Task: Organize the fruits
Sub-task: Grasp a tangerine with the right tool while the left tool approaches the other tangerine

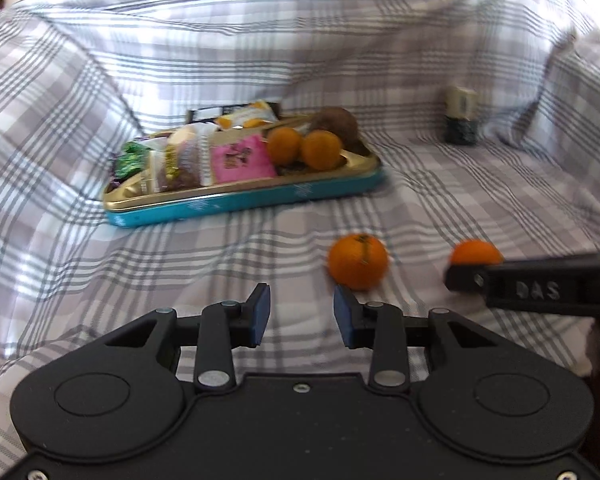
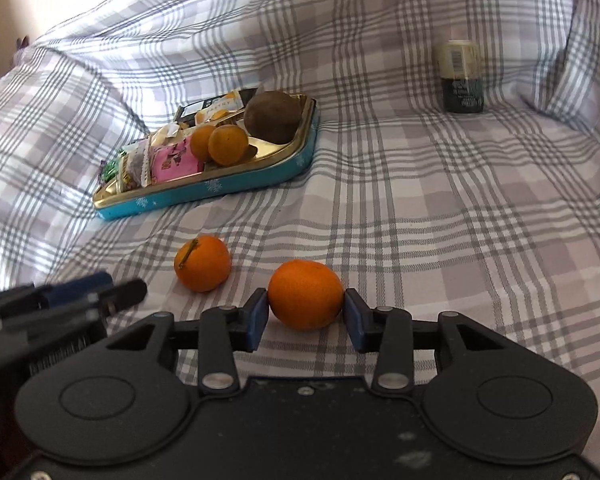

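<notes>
My right gripper (image 2: 306, 300) is shut on a tangerine (image 2: 305, 294), its blue pads touching both sides, low over the checked cloth (image 2: 440, 220). A second tangerine with a stem (image 2: 202, 263) lies on the cloth to its left. In the left wrist view this stemmed tangerine (image 1: 358, 262) sits just beyond the right fingertip of my left gripper (image 1: 301, 304), which is open with nothing between its pads. The held tangerine (image 1: 476, 252) shows at the far right behind a finger of the right gripper. Farther back, a teal and gold tin tray (image 1: 240, 202) holds two tangerines (image 1: 304, 148) and a brown fruit (image 1: 338, 122).
Snack packets (image 1: 204, 156) fill the left part of the tray (image 2: 204, 196). A small jar (image 2: 462, 76) stands at the back right. The cloth rises in folds at the back and on both sides. My left gripper's fingers (image 2: 100, 292) show at the left edge of the right wrist view.
</notes>
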{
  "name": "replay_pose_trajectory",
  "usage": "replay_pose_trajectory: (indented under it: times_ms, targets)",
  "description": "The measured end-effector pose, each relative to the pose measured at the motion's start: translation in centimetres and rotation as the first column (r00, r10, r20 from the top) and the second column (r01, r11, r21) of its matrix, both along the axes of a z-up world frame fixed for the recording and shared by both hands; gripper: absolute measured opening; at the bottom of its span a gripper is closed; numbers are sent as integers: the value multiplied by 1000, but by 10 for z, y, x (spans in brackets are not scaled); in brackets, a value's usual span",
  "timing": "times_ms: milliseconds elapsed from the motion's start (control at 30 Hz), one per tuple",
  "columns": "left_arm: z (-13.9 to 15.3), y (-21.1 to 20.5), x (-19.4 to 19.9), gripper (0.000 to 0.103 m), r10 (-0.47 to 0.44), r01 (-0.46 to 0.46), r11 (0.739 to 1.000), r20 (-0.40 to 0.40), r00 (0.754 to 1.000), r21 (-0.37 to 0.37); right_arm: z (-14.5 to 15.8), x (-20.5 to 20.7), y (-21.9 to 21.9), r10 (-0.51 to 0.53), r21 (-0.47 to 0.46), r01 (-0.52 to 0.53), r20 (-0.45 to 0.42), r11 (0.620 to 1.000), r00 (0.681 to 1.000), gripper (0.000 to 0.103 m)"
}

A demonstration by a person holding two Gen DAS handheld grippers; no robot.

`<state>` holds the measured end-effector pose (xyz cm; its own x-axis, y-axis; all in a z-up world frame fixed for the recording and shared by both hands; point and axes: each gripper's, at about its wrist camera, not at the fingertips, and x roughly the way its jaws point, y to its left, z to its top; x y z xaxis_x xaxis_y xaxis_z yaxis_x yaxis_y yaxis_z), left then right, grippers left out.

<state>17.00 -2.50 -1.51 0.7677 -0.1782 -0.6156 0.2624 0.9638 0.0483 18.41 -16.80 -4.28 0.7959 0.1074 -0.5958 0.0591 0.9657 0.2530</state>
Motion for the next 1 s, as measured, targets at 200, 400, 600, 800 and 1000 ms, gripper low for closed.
replay_pose_trajectory:
  times_ms: [200, 400, 600, 800, 1000]
  targets:
    - [4, -14, -5, 45, -38, 39, 998, -10, 999, 44, 7, -12, 11, 46, -105, -38, 67, 994, 997, 42]
    - [7, -22, 4, 46, -35, 36, 998, -25, 999, 53, 21, -23, 4, 36, -102, -21, 150, 995, 988, 42]
    - [0, -31, 18, 46, -29, 33, 998, -63, 998, 53, 22, -26, -11, -9, -66, 19, 142, 998, 990, 42]
    - [-2, -39, 29, 47, -30, 33, 999, -73, 997, 40, 21, -25, -17, -33, -37, 39, 134, 999, 990, 42]
    - [-4, -42, 40, 49, -10, 12, 1000, -67, 998, 28, 20, -24, -18, -33, -32, 38, 125, 999, 992, 42]
